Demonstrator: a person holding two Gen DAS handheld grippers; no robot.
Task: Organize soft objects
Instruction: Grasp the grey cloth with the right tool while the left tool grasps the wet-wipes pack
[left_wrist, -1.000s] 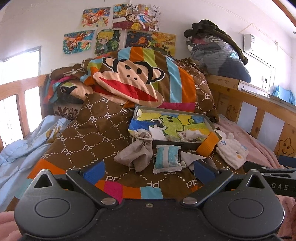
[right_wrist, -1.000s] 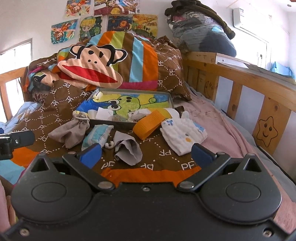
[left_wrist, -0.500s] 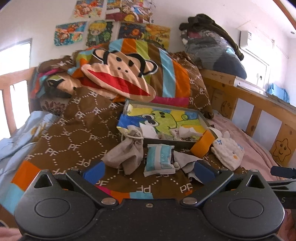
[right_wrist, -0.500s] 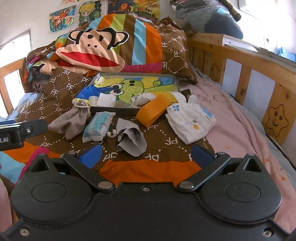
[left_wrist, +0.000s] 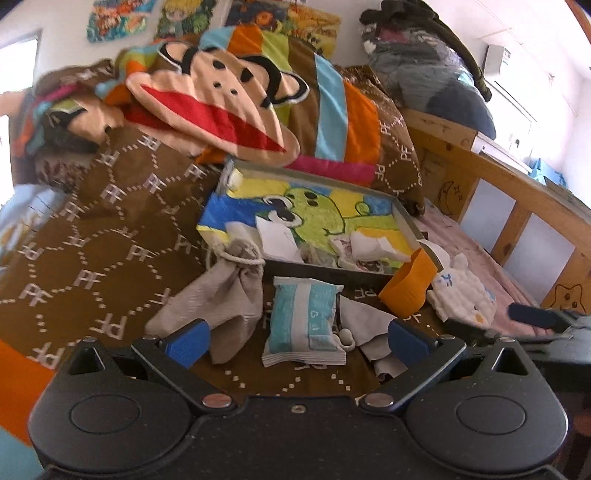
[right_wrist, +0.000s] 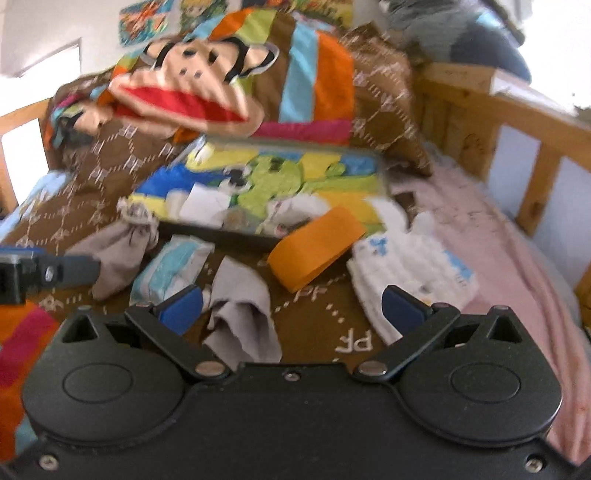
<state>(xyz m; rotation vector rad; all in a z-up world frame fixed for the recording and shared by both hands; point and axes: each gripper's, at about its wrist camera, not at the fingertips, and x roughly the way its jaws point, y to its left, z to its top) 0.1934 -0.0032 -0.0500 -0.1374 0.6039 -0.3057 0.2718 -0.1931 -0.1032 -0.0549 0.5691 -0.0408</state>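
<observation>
tissue pack (left_wrist: 305, 322) between left gripper (left_wrist: 295, 338) fingers, ungrasped

A wooden-railed bed (left_wrist: 524, 206) is covered by a brown quilt printed with white letters (left_wrist: 110, 229), with a pink sheet (right_wrist: 517, 266) along the rail side. On the quilt lie a shallow grey tray with a cartoon-printed lining (left_wrist: 404, 218), a grey drawstring cloth pouch (left_wrist: 221, 295), a teal-and-white soft packet (left_wrist: 306, 317), a crumpled grey cloth (right_wrist: 243, 306), an orange band (right_wrist: 317, 245) leaning on the tray's near corner, and a white quilted cloth (right_wrist: 410, 266). A monkey-face pillow (left_wrist: 218, 107) rests behind the tray.
</observation>
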